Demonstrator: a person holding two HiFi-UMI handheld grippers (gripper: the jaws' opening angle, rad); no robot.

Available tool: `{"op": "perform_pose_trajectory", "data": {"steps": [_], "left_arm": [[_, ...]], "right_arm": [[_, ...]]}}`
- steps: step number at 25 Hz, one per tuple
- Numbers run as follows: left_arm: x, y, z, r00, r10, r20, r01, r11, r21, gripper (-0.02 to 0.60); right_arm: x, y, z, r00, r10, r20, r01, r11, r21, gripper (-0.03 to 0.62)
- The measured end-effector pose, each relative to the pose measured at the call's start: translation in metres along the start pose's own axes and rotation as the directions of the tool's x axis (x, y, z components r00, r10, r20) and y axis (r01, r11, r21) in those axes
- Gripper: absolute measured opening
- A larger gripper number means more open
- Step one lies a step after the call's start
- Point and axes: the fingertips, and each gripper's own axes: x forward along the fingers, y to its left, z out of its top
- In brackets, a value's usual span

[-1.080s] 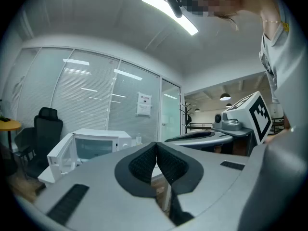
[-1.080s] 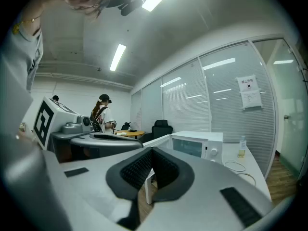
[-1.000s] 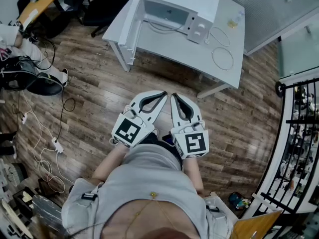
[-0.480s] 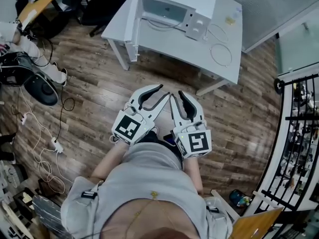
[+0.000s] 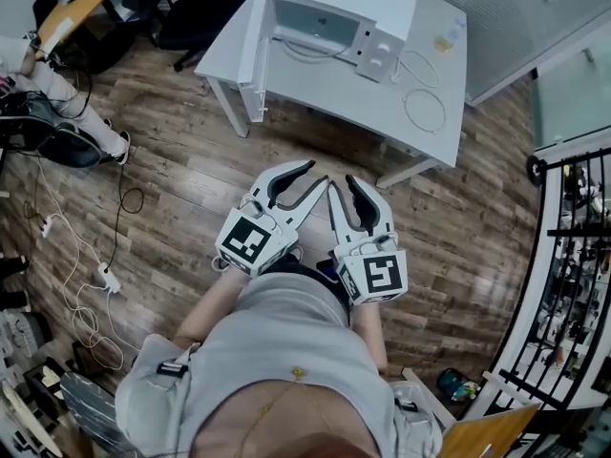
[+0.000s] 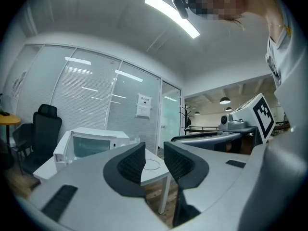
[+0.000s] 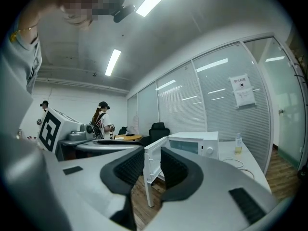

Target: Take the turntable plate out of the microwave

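The person stands on the wooden floor, well back from the white desk, holding both tools close to the body and side by side. The left tongs have just been opening, and their dark ribbed pads now stand a modest way apart with nothing between them; through the gap in the left gripper view only the desk's far corner shows. The right tongs have likewise just been opening and are parted about as much, also empty. Their tips sit just beside those of the left tongs, both pointing toward the desk.

The microwave stands at the desk's back left corner. Its door is swung wide open, hanging out past the desk's left edge. The turntable plate cannot be made out from here; the cavity shows only as a pale, dim opening. A coiled white cable lies nearer the desk's right end, and a small bottle stands near the back right corner.
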Motion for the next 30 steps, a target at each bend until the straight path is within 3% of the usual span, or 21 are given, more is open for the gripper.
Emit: {"op": "perform_pose_trajectory", "data": {"steps": [18,30], "left_arm": [[0.08,0.083,0.007,0.999,-0.04,-0.016,0.04,0.999,0.002,0.12],[0.102,0.135,0.007,0.999,-0.039,-0.022,0.039,0.999,0.005,0.12]], "right_arm": [[0.09,-0.064,0.012,0.999,-0.049,-0.015,0.049,0.999,-0.006,0.115],[0.145,-0.085,0.013,0.997,-0.068,-0.023,0.068,0.998,-0.014,0.118]]}}
